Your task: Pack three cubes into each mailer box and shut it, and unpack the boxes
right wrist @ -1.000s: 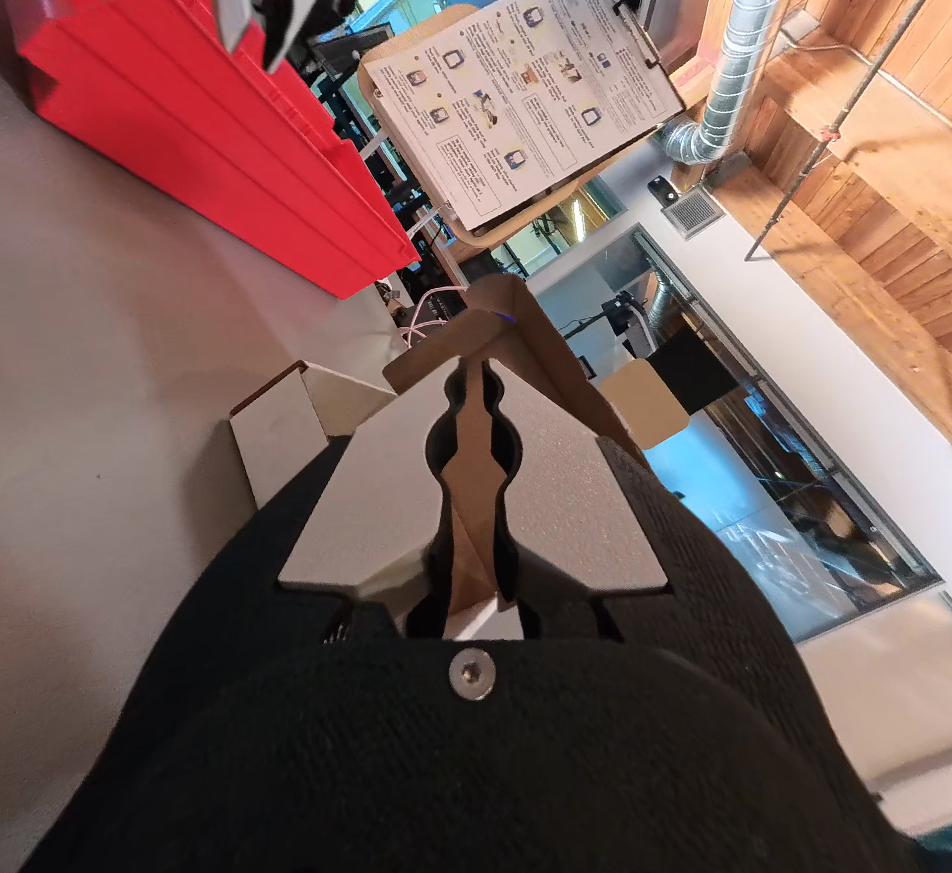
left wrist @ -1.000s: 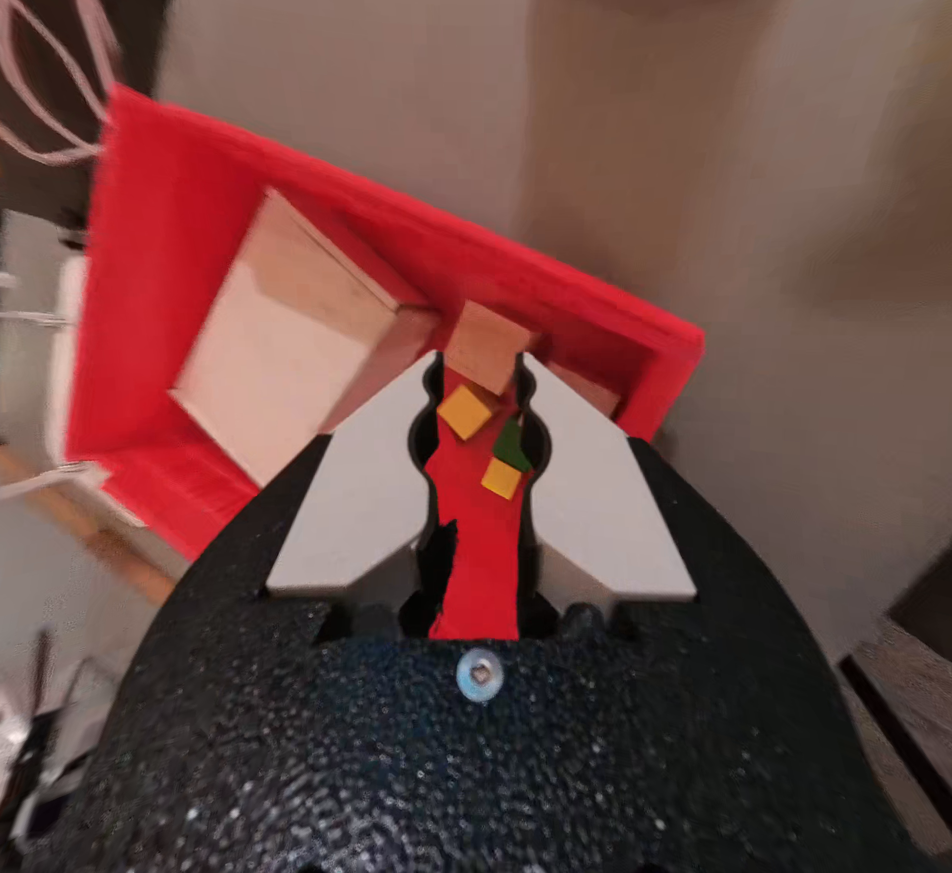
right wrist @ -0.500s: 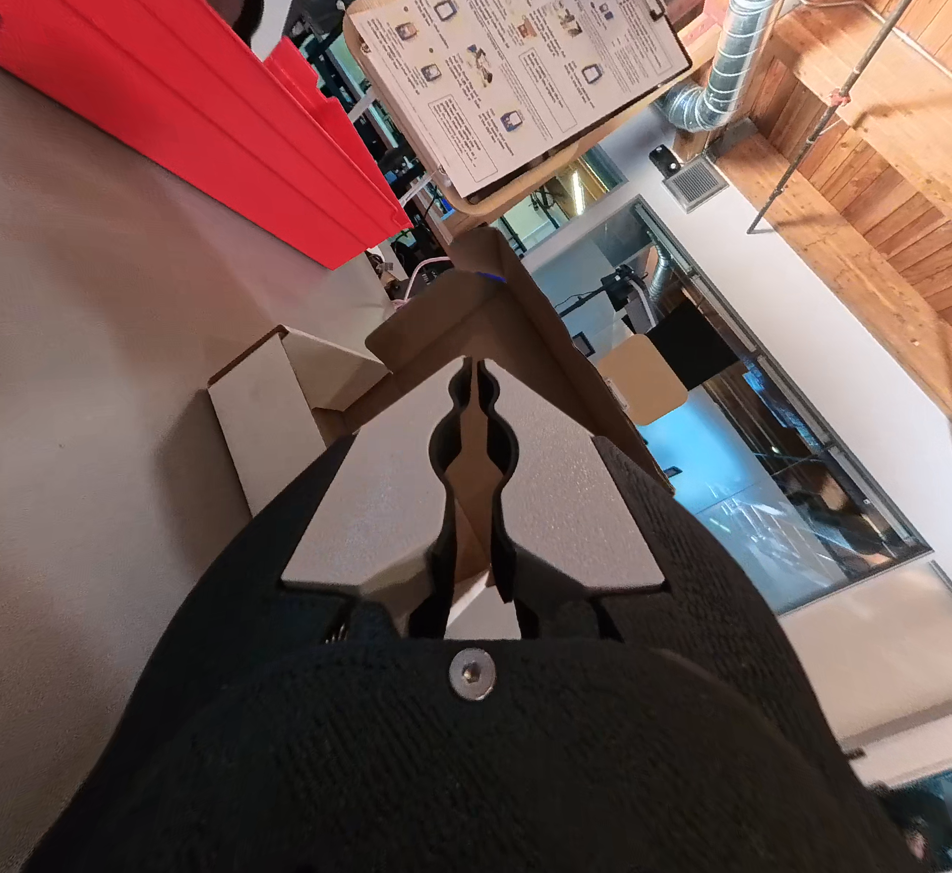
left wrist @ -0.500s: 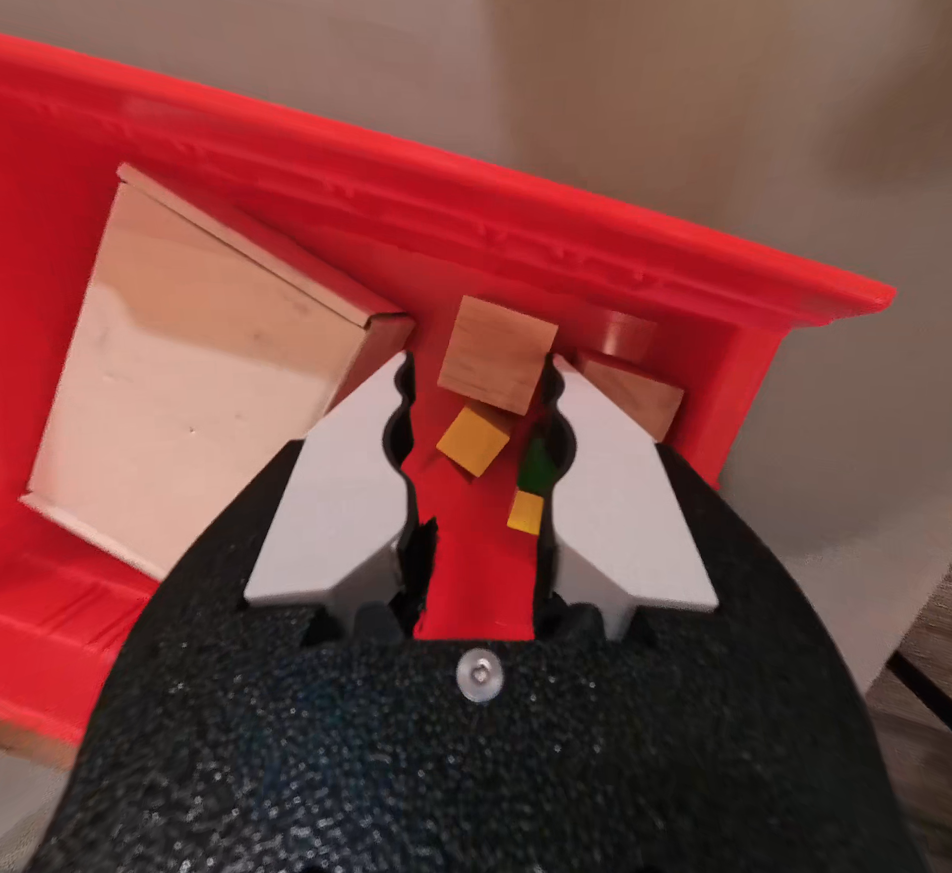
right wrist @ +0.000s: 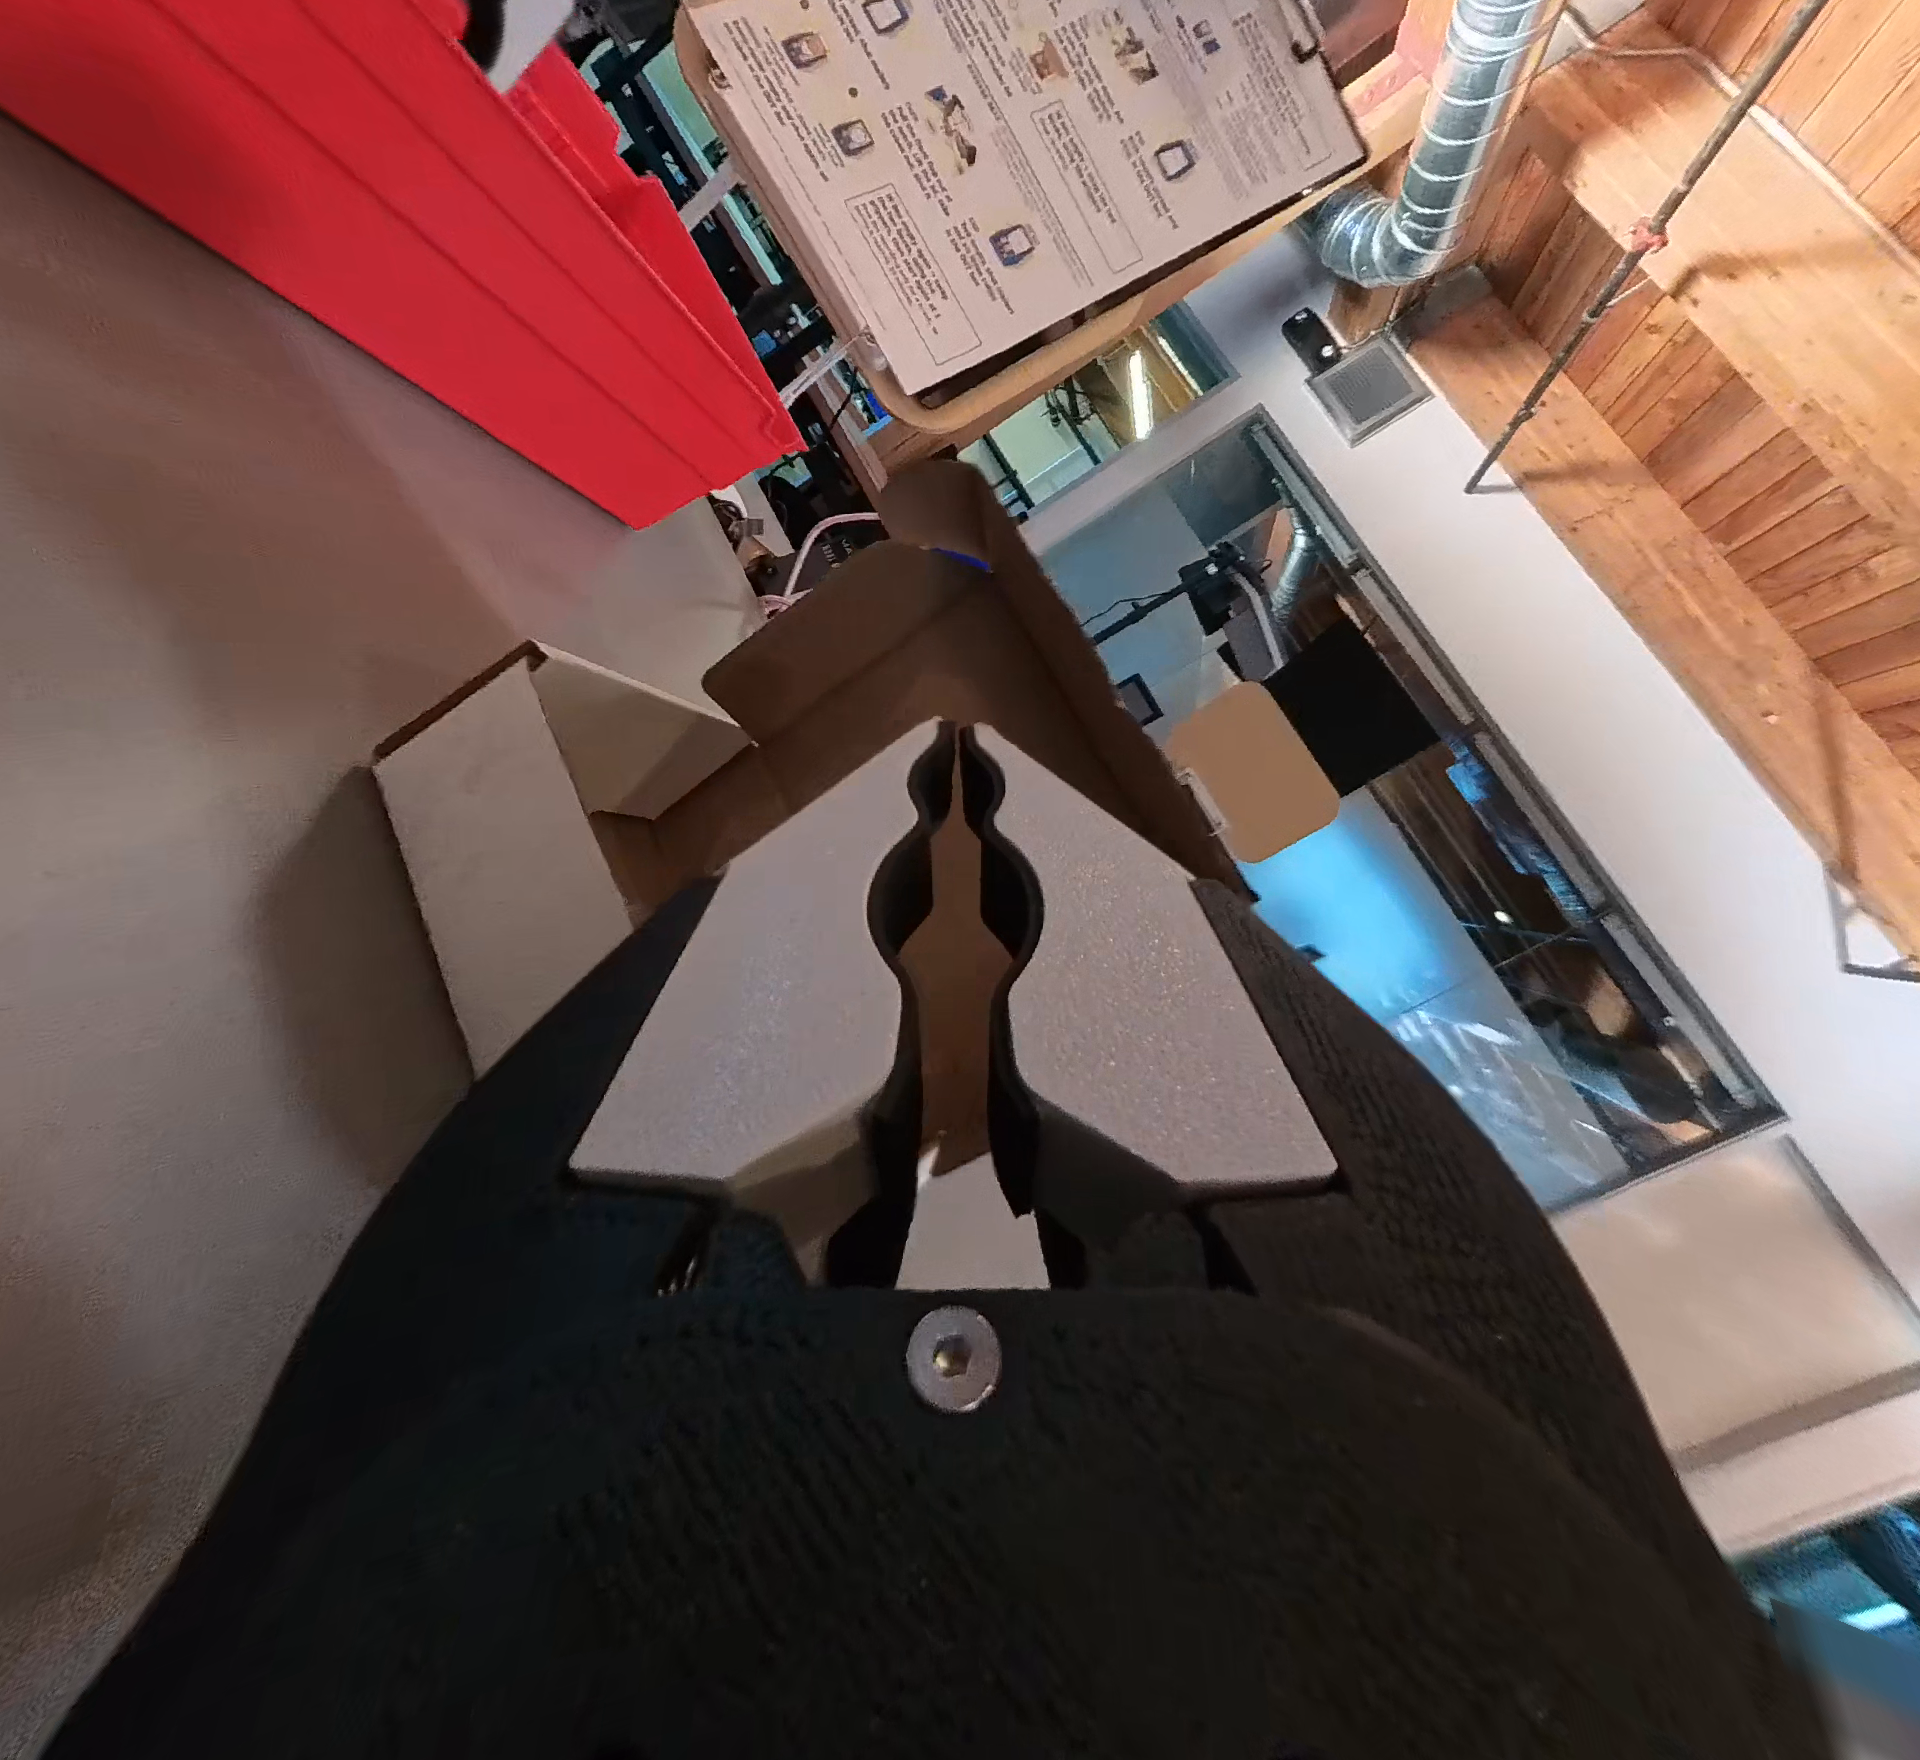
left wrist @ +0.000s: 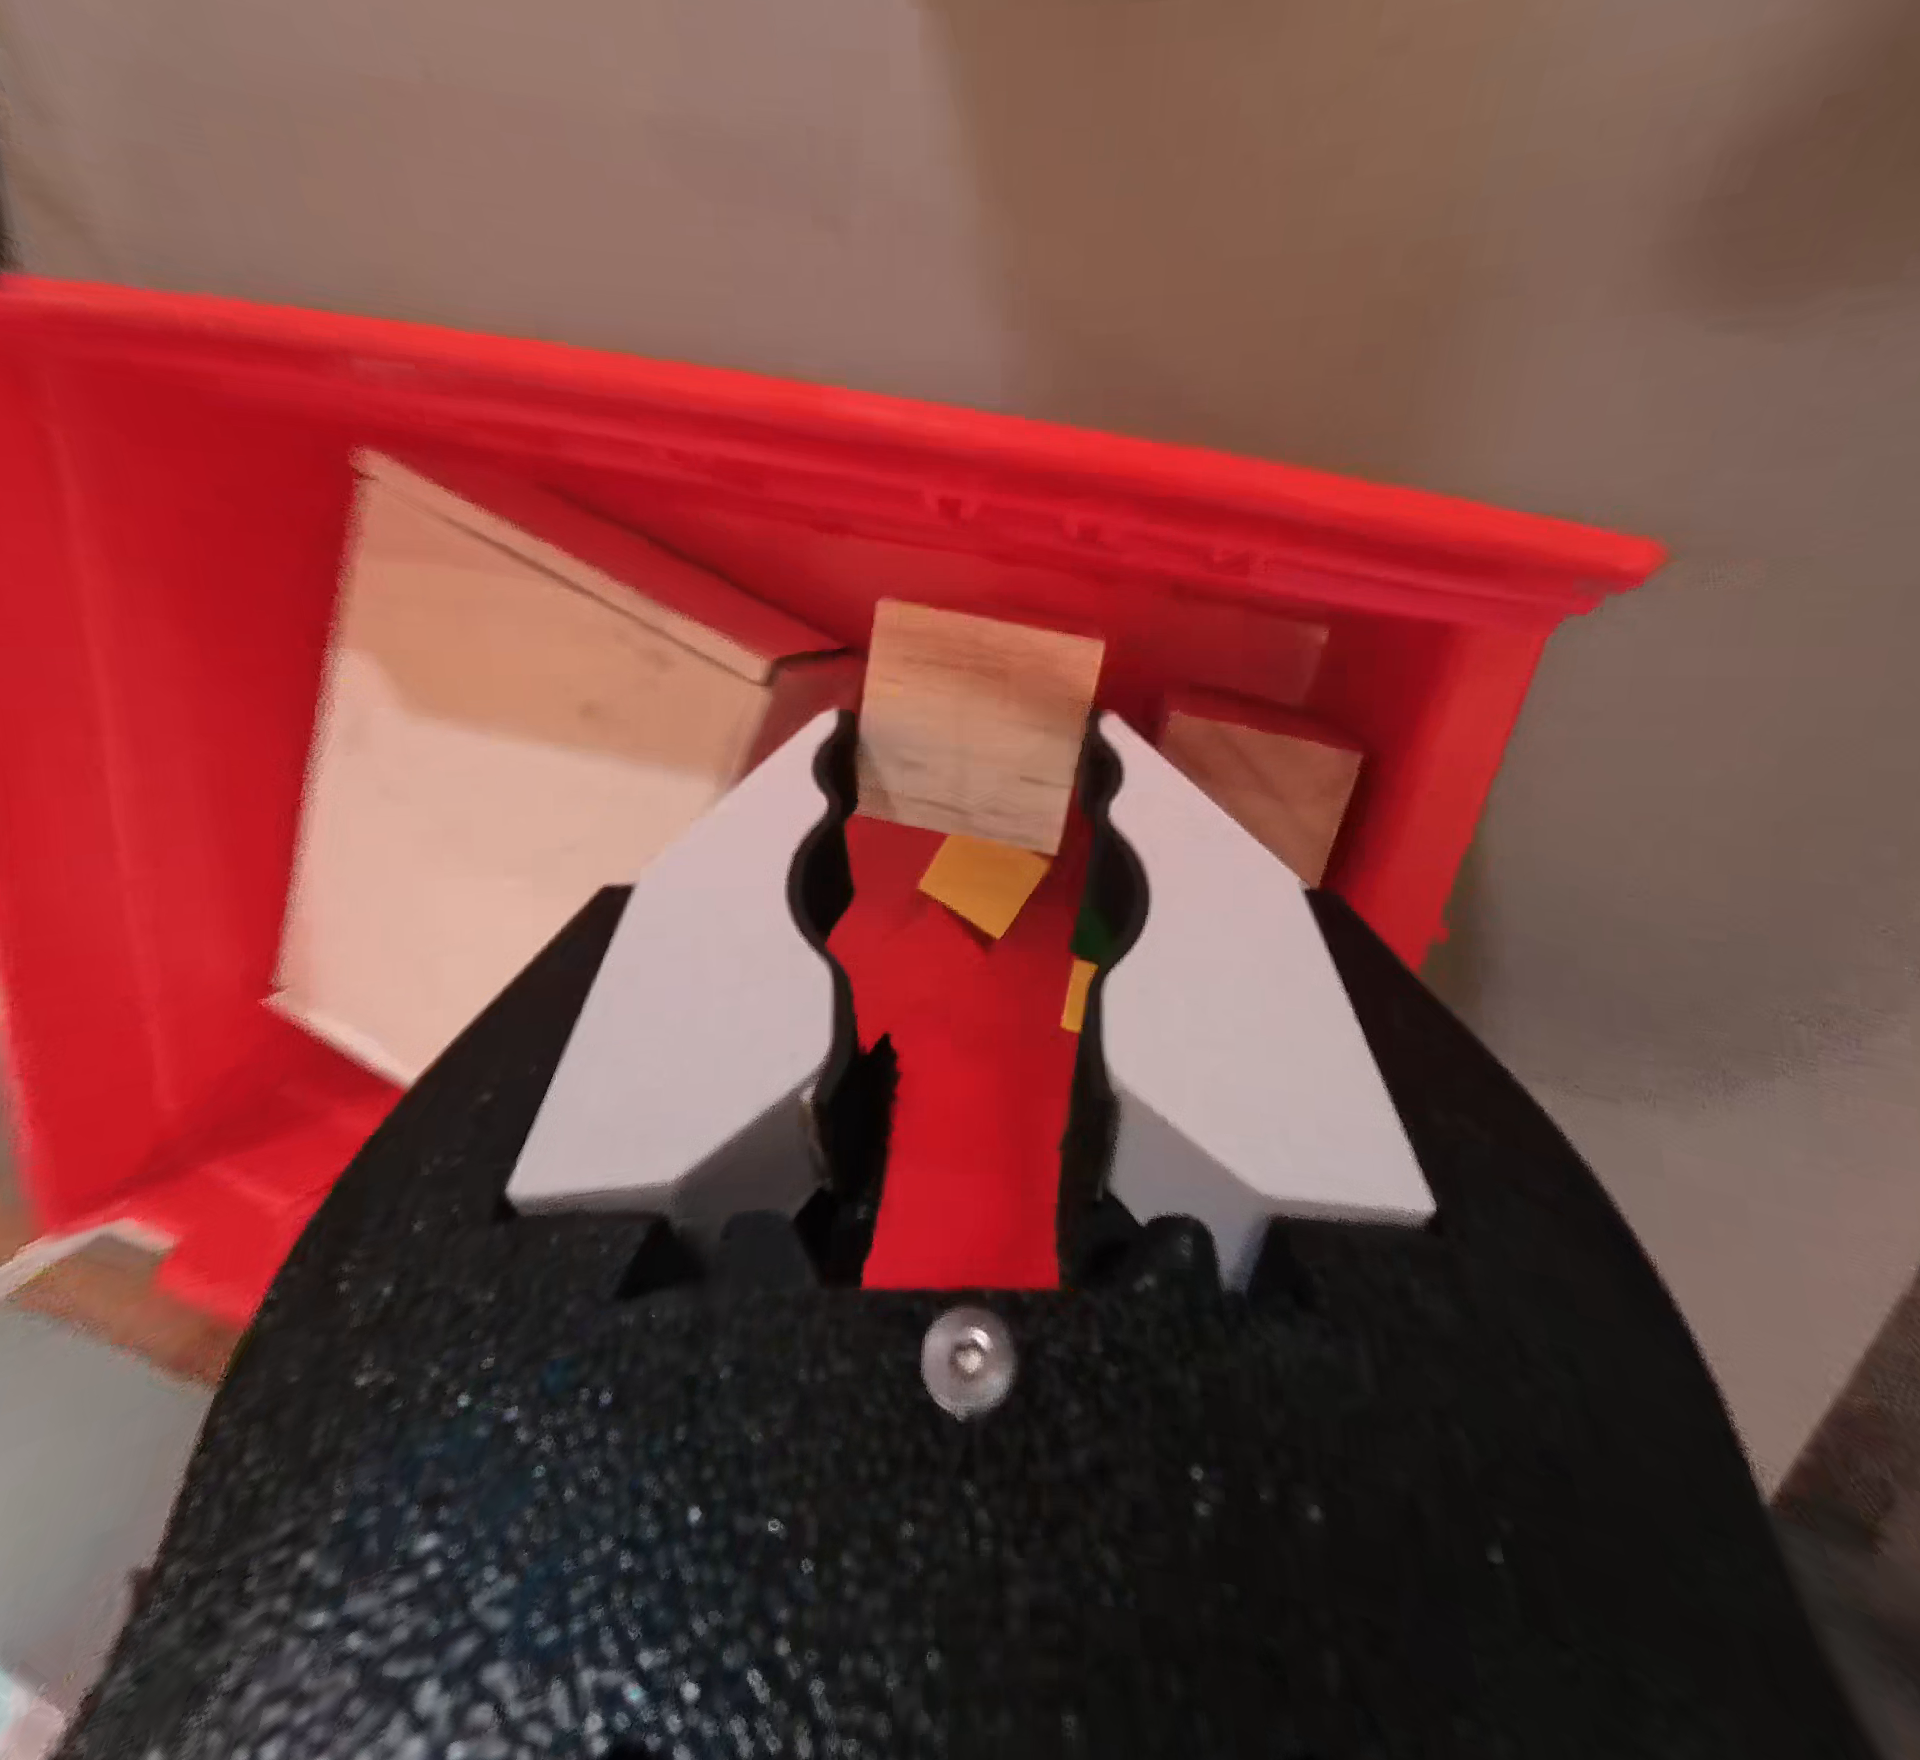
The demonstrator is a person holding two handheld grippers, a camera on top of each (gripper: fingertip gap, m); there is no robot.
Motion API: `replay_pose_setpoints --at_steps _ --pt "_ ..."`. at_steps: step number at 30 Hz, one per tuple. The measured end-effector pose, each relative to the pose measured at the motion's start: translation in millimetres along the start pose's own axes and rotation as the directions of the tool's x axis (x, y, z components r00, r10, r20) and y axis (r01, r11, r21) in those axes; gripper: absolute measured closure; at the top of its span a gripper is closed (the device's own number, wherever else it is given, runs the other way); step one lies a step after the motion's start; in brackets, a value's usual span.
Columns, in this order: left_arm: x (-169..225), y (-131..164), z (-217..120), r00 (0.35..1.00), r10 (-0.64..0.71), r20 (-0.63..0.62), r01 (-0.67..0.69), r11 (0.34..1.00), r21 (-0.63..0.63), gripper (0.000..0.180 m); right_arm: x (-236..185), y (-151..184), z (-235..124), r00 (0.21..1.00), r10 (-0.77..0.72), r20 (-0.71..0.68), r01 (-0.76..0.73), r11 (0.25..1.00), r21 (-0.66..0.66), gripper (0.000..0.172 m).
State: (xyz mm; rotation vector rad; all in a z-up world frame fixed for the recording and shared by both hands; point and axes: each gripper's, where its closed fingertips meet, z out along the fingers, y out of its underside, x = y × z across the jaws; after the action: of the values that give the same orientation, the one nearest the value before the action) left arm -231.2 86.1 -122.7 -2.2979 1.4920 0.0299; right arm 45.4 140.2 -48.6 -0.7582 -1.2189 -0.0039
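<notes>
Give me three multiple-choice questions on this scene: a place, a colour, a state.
1. Where is the pale wooden cube? A on the bare table B between the left claw's fingertips, in the red plastic bin C in a glass jar
2. The small square piece just below that cube is: A orange-yellow B blue C white
3. The brown cardboard mailer box is: A open B taped shut C crushed flat
Answers: B, the fingertips flank it; A, it shows orange-yellow on red; A, its flap stands up in the right claw.
</notes>
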Motion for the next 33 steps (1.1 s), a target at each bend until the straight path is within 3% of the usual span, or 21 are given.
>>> replay_pose_setpoints --at_steps 1,4,7,9,12,17,25,29,33 --pt "-4.3 -7.7 -13.9 0.998 0.006 0.056 -0.008 0.999 0.031 0.139 4.6 -1.6 -1.8 1.0 -0.011 -0.02 0.011 1.0 0.006 0.172" --pt "-15.8 -51.1 -70.0 0.957 0.023 0.29 -0.073 0.983 0.165 0.139 23.5 -14.8 -10.6 0.995 0.012 -0.095 -0.005 0.997 0.081 0.172" --pt "12.0 -127.2 -107.2 0.923 0.092 0.374 -0.237 0.901 0.363 0.139 56.0 -27.2 -29.0 0.969 0.064 -0.237 -0.022 0.984 0.175 0.172" --pt "37.0 -170.0 -102.5 0.912 0.167 0.376 -0.322 0.858 0.4 0.139 78.8 -23.7 -40.9 0.941 0.105 -0.323 -0.042 0.979 0.198 0.17" --pt "50.9 -212.4 -75.2 0.9 0.151 0.409 -0.307 0.886 0.347 0.138 98.9 -0.4 -47.3 0.916 0.152 -0.371 -0.099 0.983 0.157 0.167" --pt "76.7 -282.2 -20.4 0.951 0.163 0.264 -0.266 0.865 0.426 0.139 122.2 16.6 -62.8 0.87 0.197 -0.451 -0.139 0.977 0.159 0.167" --pt "47.6 -309.9 65.0 0.972 0.117 0.202 -0.171 0.947 0.273 0.139 126.3 8.1 -67.8 0.864 0.203 -0.461 -0.129 0.974 0.186 0.167" --pt "40.9 -305.4 90.0 0.981 0.093 0.17 -0.122 0.977 0.173 0.139 124.0 4.6 -66.7 0.867 0.192 -0.459 -0.117 0.975 0.187 0.164" --pt "51.0 -312.6 102.8 0.994 0.083 0.078 -0.095 0.979 0.178 0.139 122.8 2.1 -66.0 0.87 0.194 -0.453 -0.119 0.975 0.19 0.164"
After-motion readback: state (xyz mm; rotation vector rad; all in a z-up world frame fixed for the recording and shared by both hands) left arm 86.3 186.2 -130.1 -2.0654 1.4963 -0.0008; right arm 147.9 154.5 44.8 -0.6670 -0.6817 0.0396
